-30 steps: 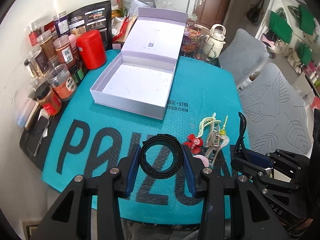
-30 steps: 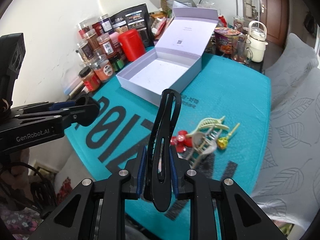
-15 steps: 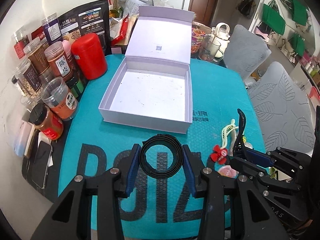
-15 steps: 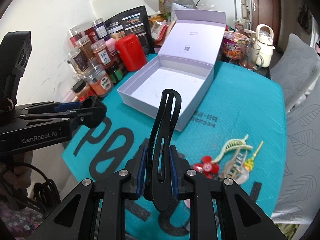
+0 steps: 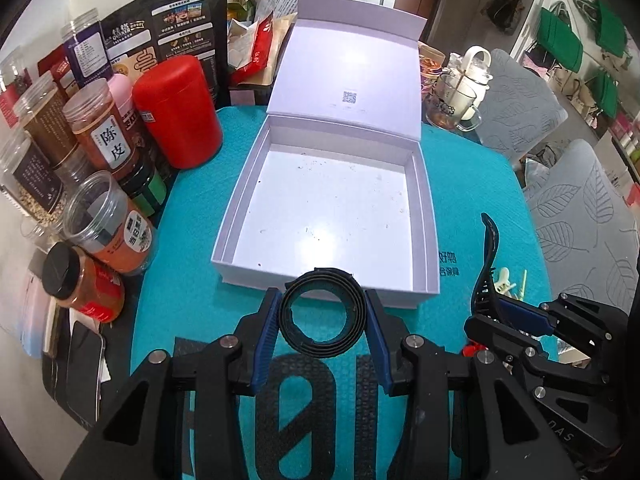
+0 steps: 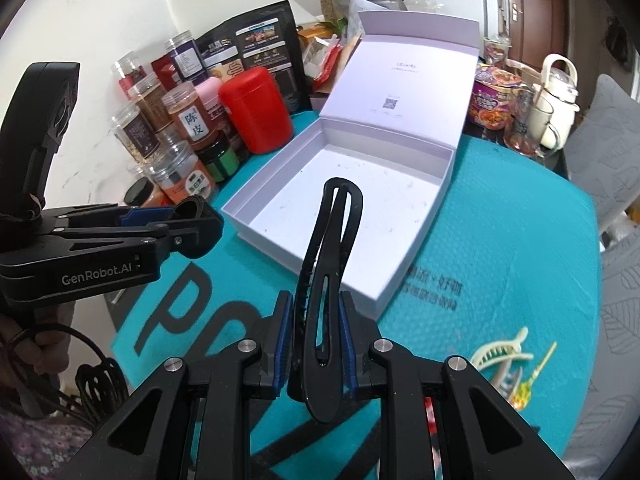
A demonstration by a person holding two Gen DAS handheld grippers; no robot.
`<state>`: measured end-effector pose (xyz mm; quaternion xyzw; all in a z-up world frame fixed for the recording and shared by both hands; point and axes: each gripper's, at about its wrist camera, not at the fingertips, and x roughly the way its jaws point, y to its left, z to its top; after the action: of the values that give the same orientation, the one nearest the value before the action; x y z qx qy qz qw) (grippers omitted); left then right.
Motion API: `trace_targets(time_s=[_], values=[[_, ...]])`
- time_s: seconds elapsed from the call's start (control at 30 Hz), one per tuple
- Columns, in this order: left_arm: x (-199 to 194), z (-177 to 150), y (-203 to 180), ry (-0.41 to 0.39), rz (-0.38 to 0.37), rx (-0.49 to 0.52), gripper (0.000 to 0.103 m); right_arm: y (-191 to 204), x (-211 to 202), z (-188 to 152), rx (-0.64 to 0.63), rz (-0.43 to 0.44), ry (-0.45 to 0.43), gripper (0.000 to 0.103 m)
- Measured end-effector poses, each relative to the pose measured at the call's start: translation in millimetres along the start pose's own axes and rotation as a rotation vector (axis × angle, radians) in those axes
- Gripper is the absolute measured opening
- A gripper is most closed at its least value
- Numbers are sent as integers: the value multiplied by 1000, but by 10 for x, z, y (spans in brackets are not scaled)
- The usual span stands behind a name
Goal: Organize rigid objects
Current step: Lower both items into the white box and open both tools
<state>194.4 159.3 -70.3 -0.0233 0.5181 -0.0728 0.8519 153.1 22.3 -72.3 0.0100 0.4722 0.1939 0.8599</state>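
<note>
My left gripper [image 5: 322, 320] is shut on a coiled black band [image 5: 298, 302], held just before the near wall of an open white box [image 5: 320, 280] with its lid raised. My right gripper [image 6: 316, 344] is shut on a long black hair clip [image 6: 332, 256], which stands upright; the gripper also shows in the left wrist view [image 5: 488, 308] to the right of the box. The left gripper [image 6: 188, 220] shows at the left of the right wrist view, near the box's [image 6: 304, 248] left corner. Loose hair clips [image 6: 500, 356] lie on the teal mat at right.
A red canister [image 5: 176, 112] and several spice jars [image 5: 104, 220] stand left of the box. Bags are behind them. A glass mug [image 5: 452, 104] and white kettle [image 5: 476, 68] stand at back right. Grey chairs [image 5: 580, 208] lie beyond the teal mat [image 5: 480, 168].
Both grippers have moved forward toward the box with their objects held. The box now looks larger and nearer, and the loose clips have slid toward the lower right.
</note>
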Motion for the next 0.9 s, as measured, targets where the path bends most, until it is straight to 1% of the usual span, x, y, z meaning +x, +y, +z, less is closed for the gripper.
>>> trace_targets(time_s=[0.17,0.57,0.9], values=[[237,200,25,5,-5,28,41,-58,212,217,-12,-9,-2,22],[772,670,193,-12,34,58,41,-239,675,653,-38,-23,-4,22],[1164,940,324,-12,56,41,41,-402,1066,914,-20,-31,-2,22]])
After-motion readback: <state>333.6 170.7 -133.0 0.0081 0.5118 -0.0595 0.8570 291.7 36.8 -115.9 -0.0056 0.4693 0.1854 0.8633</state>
